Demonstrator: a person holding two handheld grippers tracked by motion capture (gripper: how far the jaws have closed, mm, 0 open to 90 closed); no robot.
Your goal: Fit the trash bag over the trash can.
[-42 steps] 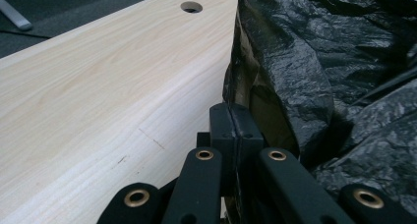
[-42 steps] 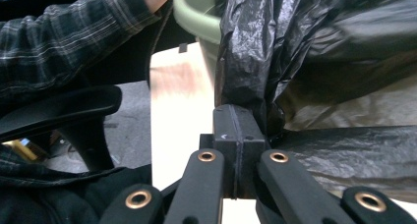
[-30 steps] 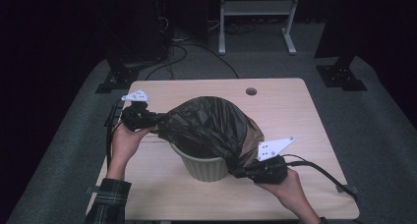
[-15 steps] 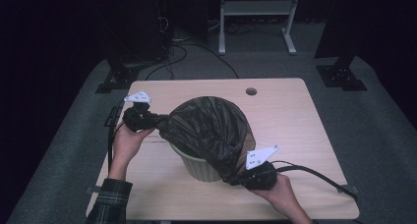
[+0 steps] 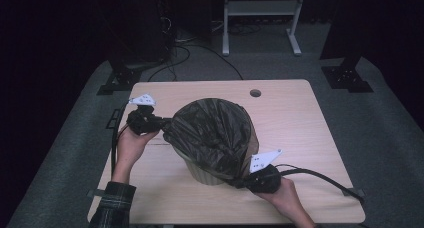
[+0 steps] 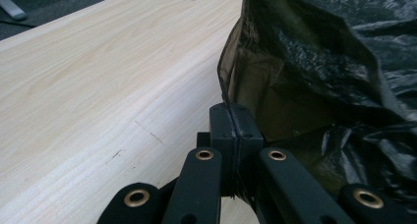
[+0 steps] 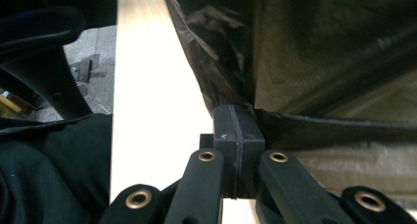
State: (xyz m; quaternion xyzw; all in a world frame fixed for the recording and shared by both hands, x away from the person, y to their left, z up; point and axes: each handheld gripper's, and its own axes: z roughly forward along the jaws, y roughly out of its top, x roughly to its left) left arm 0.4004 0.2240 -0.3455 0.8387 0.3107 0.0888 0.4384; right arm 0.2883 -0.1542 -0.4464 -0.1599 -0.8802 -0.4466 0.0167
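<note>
- Bin bag (image 5: pixel 215 135) drapes over the pale bin (image 5: pixel 202 172) mid-table (image 5: pixel 300 138).
- Left gripper (image 5: pixel 161 123) pinches the bag's left edge, jaws clamped.
- Right gripper (image 5: pixel 243 180) clamps the near-right edge, low beside the bin.

A light wooden table (image 5: pixel 310 133) stands on grey carpet (image 5: pixel 390 118) in a dark room; a white metal frame (image 5: pixel 260 8) stands behind.

A bin (image 5: pixel 207 172) stands mid-worktop (image 5: pixel 310 138) with a bag (image 5: pixel 215 133) draped over it; left gripper (image 5: pixel 162 123) at its left, right gripper (image 5: pixel 245 180) at its near right.
</note>
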